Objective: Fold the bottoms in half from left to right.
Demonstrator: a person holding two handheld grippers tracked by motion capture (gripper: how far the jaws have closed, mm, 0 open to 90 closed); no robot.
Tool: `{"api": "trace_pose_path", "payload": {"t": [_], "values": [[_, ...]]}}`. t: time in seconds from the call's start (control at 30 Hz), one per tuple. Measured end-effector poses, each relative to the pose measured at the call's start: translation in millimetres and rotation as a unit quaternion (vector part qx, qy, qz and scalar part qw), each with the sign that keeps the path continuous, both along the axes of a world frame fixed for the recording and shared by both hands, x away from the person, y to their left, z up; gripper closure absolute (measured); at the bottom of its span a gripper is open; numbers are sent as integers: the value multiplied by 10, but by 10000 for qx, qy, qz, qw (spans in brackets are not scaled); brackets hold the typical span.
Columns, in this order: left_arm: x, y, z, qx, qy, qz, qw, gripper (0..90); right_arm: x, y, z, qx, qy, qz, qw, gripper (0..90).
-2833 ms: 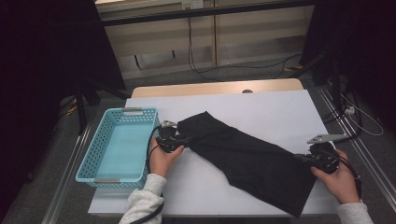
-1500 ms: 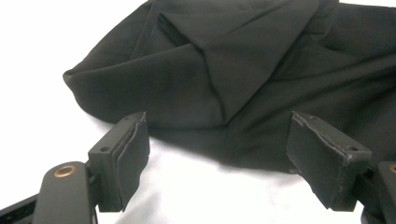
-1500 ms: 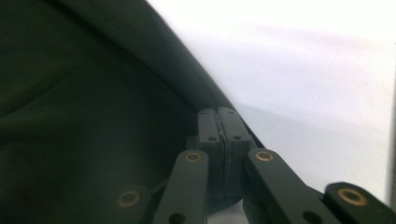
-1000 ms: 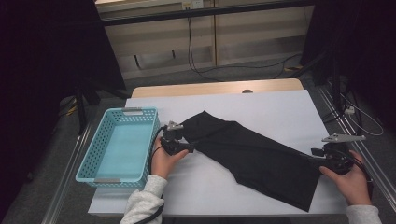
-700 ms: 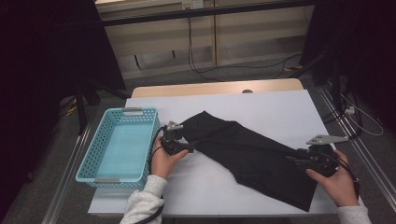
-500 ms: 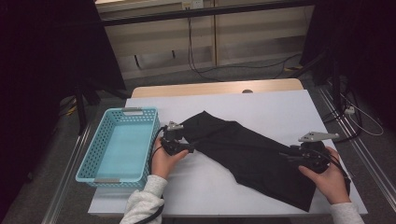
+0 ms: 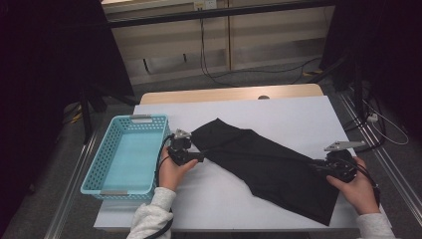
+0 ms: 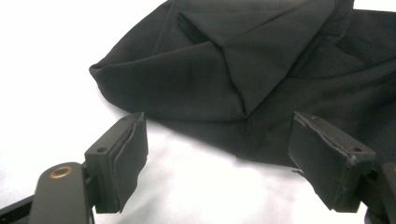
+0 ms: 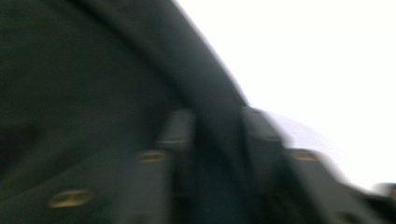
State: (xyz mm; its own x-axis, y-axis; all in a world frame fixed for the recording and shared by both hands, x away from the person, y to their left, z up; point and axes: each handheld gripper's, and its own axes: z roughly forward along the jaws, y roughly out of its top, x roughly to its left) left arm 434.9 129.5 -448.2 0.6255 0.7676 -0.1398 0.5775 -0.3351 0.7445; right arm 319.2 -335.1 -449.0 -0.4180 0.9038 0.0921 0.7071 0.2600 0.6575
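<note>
A black cloth [image 7: 268, 169] lies stretched slantwise across the white table [image 7: 298, 112], from the middle left to the front right. My left gripper [image 7: 201, 157] rests at its left end, open. In the left gripper view the pads [image 8: 125, 154] stand wide apart on the bare table, just short of the folded cloth [image 8: 210, 70]. My right gripper [image 7: 318, 168] is at the cloth's right edge. Its jaws have just been closing. In the blurred right gripper view they [image 9: 217, 140] stand narrow with a fold of the cloth [image 9: 70, 93] between them.
A light blue plastic basket [image 7: 94, 169] stands at the table's left side, close to my left hand. Bare white table lies behind the cloth and in front of it at the middle. Cables and a dark stand are on the floor beyond the right edge.
My right hand has slid left onto the cloth's right edge and its jaws have narrowed around the fabric. The left gripper and the cloth's left end have stayed put.
</note>
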Motion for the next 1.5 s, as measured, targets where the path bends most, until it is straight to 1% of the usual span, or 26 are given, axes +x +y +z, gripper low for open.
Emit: {"api": "trace_pose_path", "payload": {"t": [0.07,0.1,0.2,0.23,0.27,0.3,0.33,0.4,0.43,0.47,0.5,0.53,0.57,0.6,0.7,0.77,0.9,0.93,0.97,1.0,1.07,1.13,1.23,1.37,1.4,1.5], "values": [[3,7,-1,-12,-7,19,10000,203,-4,-6,-11,139,25,-36,9999,843],[4,12,2,-2,4,7,10000,203,-2,-13,-14,213,44,16,9998,864],[4,17,5,-39,-20,57,10000,203,1,-22,-3,218,88,32,9997,884],[4,17,5,-39,-20,57,10000,203,1,-22,-3,218,88,32,9997,884],[6,28,14,-34,-41,63,10000,203,4,-57,16,105,110,58,9999,887],[6,28,14,-34,-41,63,10000,203,4,-57,16,105,110,58,9999,887],[5,36,24,-68,-34,58,10000,203,-4,-108,24,121,137,-4,9998,889],[3,43,31,-74,-44,66,9999,203,-16,-179,38,-28,64,-158,9999,889],[3,43,31,-74,-44,66,9999,203,-16,-179,38,-28,64,-158,9999,889],[0,45,35,-63,-50,79,9999,203,-33,-252,56,-39,41,-362,9993,886],[1,45,35,-60,-50,73,9999,203,-35,-269,53,3,-26,-375,9993,870],[1,44,36,-67,-42,69,9999,202,-42,-270,54,31,-89,-374,9993,818],[1,44,36,-67,-42,69,9999,202,-42,-270,54,31,-89,-374,9993,818],[1,41,38,-43,-40,47,10000,201,-40,-185,68,-135,-179,-332,9992,654],[-2,36,39,-47,-37,59,10000,200,-20,2,114,-166,-325,-103,9993,543],[-5,38,44,-66,-37,53,10000,198,5,164,155,-129,-409,73,9991,510],[-18,44,51,-66,-9,40,10000,194,54,515,207,28,-514,513,9974,487],[-21,46,50,-57,-8,22,10000,191,67,605,213,76,-529,578,9969,485],[-21,46,50,-57,-8,22,10000,190,67,605,213,76,-529,578,9969,485],[-32,53,50,-37,-7,13,10000,189,103,783,221,153,-530,718,9959,463],[-42,66,50,-27,-13,4,10000,184,133,907,216,208,-534,807,9951,455],[-52,78,50,-42,-10,-20,10000,178,174,1034,196,197,-491,843,9950,452],[-72,92,52,13,1,-58,10000,162,227,1200,158,135,-439,928,9946,454],[-102,84,34,106,-4,-64,9999,135,274,1417,155,158,-569,1094,9922,455],[-109,75,24,74,34,-75,9999,125,284,1474,156,146,-606,1123,9917,455],[-125,77,16,167,-6,-74,9998,102,306,1678,140,78,-667,1305,9892,462]]}}
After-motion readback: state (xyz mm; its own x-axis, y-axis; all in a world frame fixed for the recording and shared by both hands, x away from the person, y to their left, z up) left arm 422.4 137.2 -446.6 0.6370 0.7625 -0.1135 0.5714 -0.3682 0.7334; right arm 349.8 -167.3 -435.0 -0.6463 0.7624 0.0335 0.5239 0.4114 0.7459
